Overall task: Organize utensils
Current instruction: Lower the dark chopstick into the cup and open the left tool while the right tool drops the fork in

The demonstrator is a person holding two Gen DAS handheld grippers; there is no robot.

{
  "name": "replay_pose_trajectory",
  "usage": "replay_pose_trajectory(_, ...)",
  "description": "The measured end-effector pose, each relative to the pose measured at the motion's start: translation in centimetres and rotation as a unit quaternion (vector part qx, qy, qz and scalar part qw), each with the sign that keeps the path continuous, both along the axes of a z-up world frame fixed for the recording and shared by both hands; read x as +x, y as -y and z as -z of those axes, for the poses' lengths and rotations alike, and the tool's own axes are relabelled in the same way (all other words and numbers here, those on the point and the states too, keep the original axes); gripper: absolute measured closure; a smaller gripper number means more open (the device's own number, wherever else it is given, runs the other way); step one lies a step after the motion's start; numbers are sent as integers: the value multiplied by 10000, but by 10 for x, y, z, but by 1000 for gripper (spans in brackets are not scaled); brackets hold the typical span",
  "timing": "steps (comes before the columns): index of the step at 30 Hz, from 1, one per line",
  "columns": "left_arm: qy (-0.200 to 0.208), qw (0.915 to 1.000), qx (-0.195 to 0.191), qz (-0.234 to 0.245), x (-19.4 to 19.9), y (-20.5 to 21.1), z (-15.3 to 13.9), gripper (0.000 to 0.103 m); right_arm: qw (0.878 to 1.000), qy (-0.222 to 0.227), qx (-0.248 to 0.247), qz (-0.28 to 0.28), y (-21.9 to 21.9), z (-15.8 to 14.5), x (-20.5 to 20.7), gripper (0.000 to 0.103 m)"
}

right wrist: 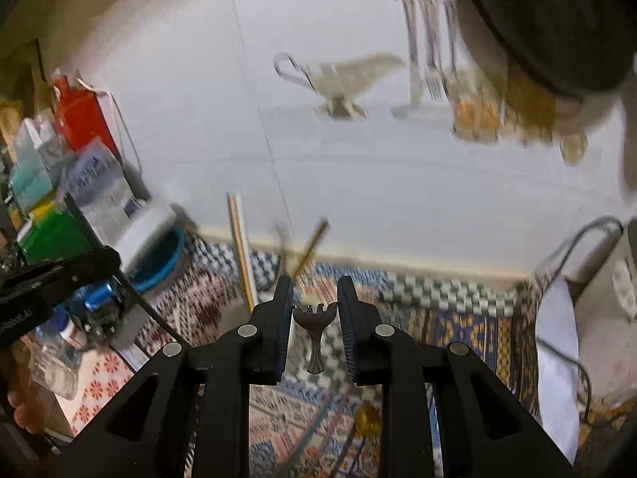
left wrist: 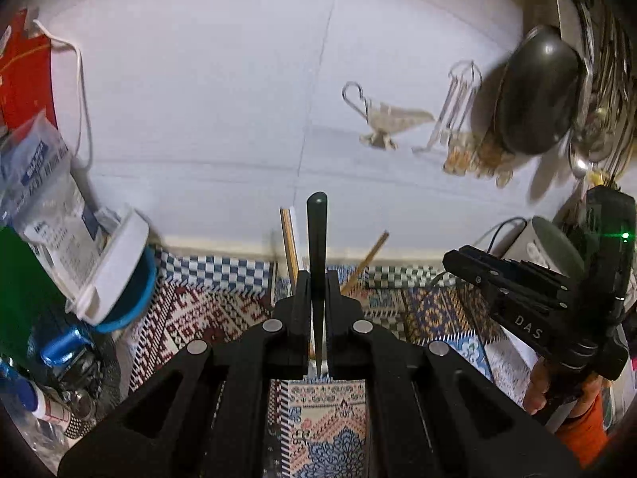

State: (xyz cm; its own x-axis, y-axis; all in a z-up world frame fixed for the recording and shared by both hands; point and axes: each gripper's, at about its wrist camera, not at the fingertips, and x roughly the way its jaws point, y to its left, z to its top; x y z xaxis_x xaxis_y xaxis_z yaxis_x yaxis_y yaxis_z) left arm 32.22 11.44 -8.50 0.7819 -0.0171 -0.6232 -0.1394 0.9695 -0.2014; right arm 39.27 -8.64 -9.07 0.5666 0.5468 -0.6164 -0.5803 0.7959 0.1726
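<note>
Left gripper [left wrist: 317, 298]: points forward and somewhat down over the patterned cloth [left wrist: 223, 310]; jaws pressed together on a thin dark stick [left wrist: 317, 247].
Stick: stands between the jaws, long axis running straight ahead of them, rounded end out front toward the white wall [left wrist: 239, 99], narrow end back between the jaw bases.
Left of the left jaws: clutter of a green box [left wrist: 24, 290], a plastic packet [left wrist: 43, 183] and a blue-rimmed tub [left wrist: 135, 290].
Ahead of the left jaws: wooden sticks [left wrist: 290, 239] leaning at the wall's foot.
Right of the left jaws: the right gripper [left wrist: 513, 283], held in a hand [left wrist: 537, 386] with an orange sleeve.
Right gripper [right wrist: 315, 310]: tilted forward and down over the worktop cloth; jaws partly apart, a small dark fork [right wrist: 314, 330] between them.
Fork: midway between the jaws, long axis along them, tines forward, handle end back toward the camera; whether the pads touch it I cannot tell.
Far right, above: blurred dark pan [right wrist: 557, 20] and hanging cutlery [right wrist: 426, 47].
</note>
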Motion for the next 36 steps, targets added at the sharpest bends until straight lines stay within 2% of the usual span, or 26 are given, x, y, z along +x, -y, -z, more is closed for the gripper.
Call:
replay_pose_trajectory(4,101,9999,39,-98,5,-7,-8,99,9995,190,152,-187,-15,-17,2,82)
replay_pose_trajectory(7,104,9998,31,-170,13,-12,-7,99,9991,213,168,-334,-29,-17,3,82)
replay_pose_trajectory(12,-97,9997,57,-222,27,-17,10,99,9987,11,25,-503,-49,2,8,82)
replay_pose_trajectory(16,-382,9990,45,-240,41,-19,35,99,9980,-271,-173,-544,-60,27,15,82)
replay_pose_trajectory(26,-900,9958,-57,-167,61,-16,78,99,9931,-853,-567,-573,-68,75,27,82)
replay_pose_trajectory(36,-1032,9946,95,-88,68,-9,82,97,9907,-990,-658,-658,-68,74,26,81)
